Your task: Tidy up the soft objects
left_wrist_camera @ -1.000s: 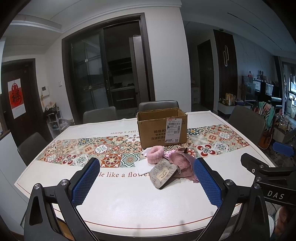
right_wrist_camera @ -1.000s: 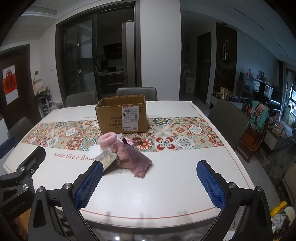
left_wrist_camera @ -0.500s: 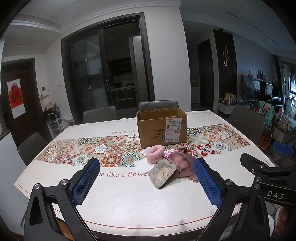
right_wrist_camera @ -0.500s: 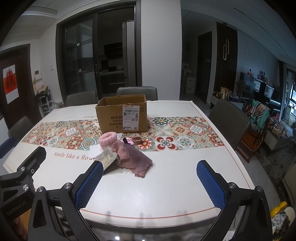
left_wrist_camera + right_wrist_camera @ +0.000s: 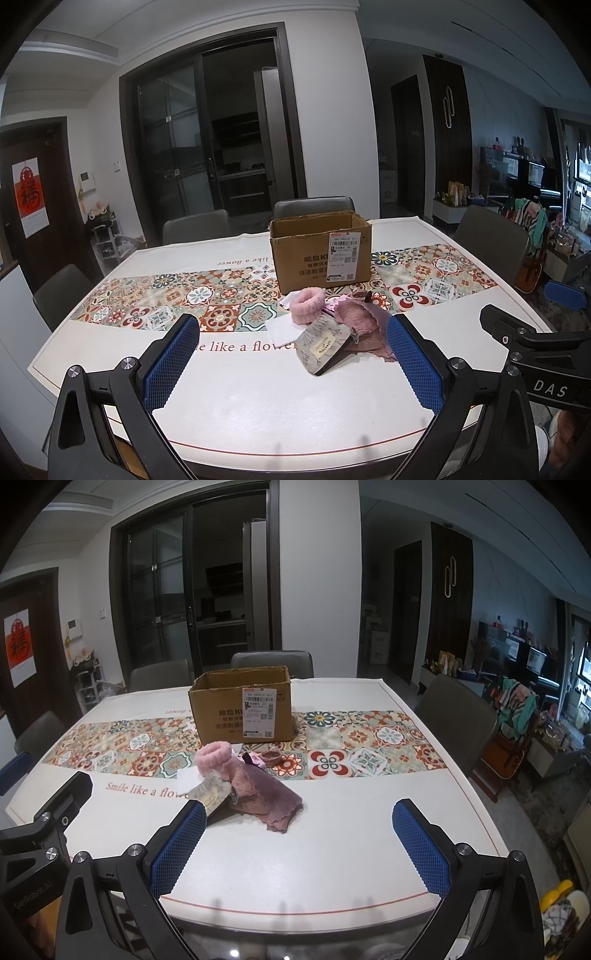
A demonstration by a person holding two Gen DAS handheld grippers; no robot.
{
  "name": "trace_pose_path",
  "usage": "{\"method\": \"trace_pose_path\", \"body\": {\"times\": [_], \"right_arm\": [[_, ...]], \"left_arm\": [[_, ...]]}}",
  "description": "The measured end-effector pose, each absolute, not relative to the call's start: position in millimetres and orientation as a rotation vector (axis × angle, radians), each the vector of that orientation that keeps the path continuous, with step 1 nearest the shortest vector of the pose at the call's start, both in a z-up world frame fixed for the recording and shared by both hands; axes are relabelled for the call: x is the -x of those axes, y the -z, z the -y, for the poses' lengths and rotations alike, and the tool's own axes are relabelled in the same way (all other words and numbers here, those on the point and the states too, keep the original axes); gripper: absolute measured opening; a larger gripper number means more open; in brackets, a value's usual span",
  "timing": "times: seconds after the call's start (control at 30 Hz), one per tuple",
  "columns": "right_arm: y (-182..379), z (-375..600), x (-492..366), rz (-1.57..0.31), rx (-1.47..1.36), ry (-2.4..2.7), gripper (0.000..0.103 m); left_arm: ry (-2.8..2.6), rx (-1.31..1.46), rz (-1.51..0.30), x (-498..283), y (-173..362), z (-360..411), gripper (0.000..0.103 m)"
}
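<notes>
Both claws hover spread wide and empty above the near edge of a white surface (image 5: 258, 406). The left claw (image 5: 291, 363) has blue textured pads on black fingers, and so does the right claw (image 5: 299, 847).

A small heap of soft things lies ahead of them, near the middle of the surface and touching neither claw. In the left wrist view the heap sits toward the right pad, beyond the fingertips. In the right wrist view it sits toward the left pad, whose tip overlaps the heap's near corner in the picture.

On top at the back of the heap is a fluffy pink band (image 5: 307, 305) shaped like a ring. In front of it lies a grey patterned pouch (image 5: 322, 345) with a pale label, tilted on its edge. A mauve cloth (image 5: 266, 794) spreads to the right of the pouch, flat and crumpled at its hem. A white paper slip (image 5: 282, 328) lies flat at the heap's left side, partly under the band.

Behind the heap, just beyond it, stands an open cardboard box (image 5: 320, 254) with a shipping label on its front. It rests on a band of coloured tile pattern that runs across the surface. Grey chairs (image 5: 195, 227) stand around the far side.
</notes>
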State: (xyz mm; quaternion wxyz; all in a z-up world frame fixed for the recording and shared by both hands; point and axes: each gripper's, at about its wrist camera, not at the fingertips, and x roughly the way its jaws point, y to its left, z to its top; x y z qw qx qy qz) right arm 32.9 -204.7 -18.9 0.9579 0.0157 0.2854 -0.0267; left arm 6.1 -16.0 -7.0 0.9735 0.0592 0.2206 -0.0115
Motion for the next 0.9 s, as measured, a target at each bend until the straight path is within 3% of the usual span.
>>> {"method": "trace_pose_path", "body": {"times": [0.9], "right_arm": [[57, 188, -101, -0.706, -0.025, -0.004, 0.102]], "left_arm": [[0.100, -0.224, -0.642, -81, 68, 8, 0.103]]}}
